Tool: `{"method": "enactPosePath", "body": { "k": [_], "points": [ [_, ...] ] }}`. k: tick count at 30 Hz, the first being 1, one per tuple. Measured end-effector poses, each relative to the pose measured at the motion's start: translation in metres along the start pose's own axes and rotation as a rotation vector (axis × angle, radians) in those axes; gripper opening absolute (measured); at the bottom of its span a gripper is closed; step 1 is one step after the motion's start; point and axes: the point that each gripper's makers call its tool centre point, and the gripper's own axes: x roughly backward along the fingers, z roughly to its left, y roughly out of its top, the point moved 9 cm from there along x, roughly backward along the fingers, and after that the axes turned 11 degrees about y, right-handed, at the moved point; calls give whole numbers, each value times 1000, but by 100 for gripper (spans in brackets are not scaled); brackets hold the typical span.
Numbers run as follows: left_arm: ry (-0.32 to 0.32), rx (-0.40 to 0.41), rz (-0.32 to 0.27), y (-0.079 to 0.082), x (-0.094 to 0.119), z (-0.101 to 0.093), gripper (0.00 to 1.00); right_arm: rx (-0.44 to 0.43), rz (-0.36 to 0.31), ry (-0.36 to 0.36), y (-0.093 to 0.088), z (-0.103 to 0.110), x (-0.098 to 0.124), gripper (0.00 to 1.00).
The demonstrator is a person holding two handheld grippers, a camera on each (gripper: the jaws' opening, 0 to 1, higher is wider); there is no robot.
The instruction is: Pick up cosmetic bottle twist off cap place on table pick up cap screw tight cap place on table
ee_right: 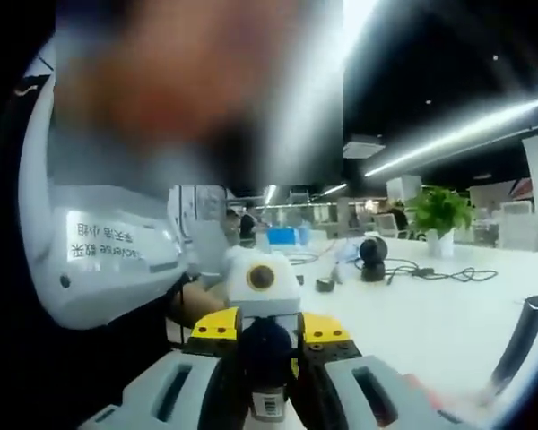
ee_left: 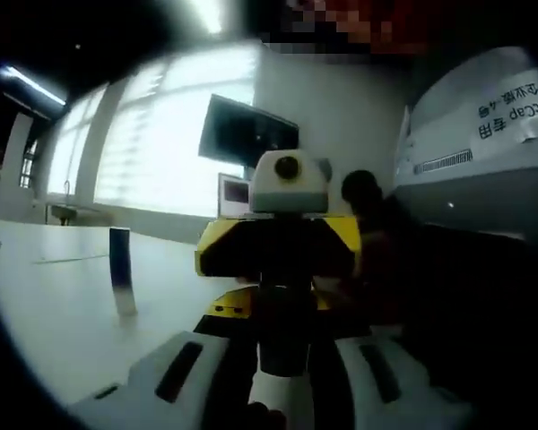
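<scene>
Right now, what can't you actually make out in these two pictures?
Left gripper view: cosmetic bottle, too dark to tell whether its cap is on.
Left gripper view: label on the white casing, too small to read.
Right gripper view: blurred patch close to the lens hides the upper left.
Right gripper view: dark rod, cut off by the edge.

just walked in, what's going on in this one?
A person is working two handheld tongs nose to nose above a white table. The left tongs and right tongs both appear closed on one small cosmetic bottle held between them. It is white with a dark part, likely the cap. This looks like a cap-twisting step, but I can't tell whether the cap is coming off or going on.
</scene>
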Motion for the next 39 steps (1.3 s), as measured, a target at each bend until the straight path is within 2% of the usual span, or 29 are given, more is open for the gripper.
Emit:
{"method": "enactPosePath", "body": {
  "k": [7, 8, 10, 13, 15, 16, 17, 19, 24, 29, 32, 36, 39],
  "points": [
    [8, 9, 3, 0, -3, -1, 11, -3, 2, -14, 1, 1, 0, 12],
    [13, 31, -1, 0, -4, -2, 11, -10, 4, -13, 2, 1, 1, 12],
    [24, 18, -19, 0, -6, -1, 11, -12, 10, -20, 2, 1, 2, 12],
    [4, -1, -30, 1, -6, -3, 11, 0, 16, -14, 3, 2, 3, 12],
    [-14, 11, -23, 0, -6, -4, 11, -7, 24, 13, 3, 3, 4, 12],
    [-27, 19, -18, -1, -7, -5, 12, -18, 34, 49, 2, 6, 3, 12],
    [-65, 74, 19, -3, -6, -9, 12, -19, 36, 52, 2, 6, 3, 12],
    [-65, 59, 16, -2, -7, -6, 14, -13, 38, 60, 2, 7, 1, 12],
    [-87, 8, 66, -5, -7, -8, 19, -19, 44, 77, 5, 7, 1, 12],
    [-83, 50, 41, 0, -7, -4, 20, -13, 57, 101, 3, 9, 1, 12],
    [-89, 51, 52, 0, -8, -4, 19, -8, 51, 111, 3, 11, 1, 12],
    [-108, 50, 67, -1, -9, -7, 12, 4, 53, 114, 3, 11, 1, 12],
    [-110, 42, 67, -1, -10, -8, 10, 0, 47, 114, 2, 9, 2, 12]
  ]
}}
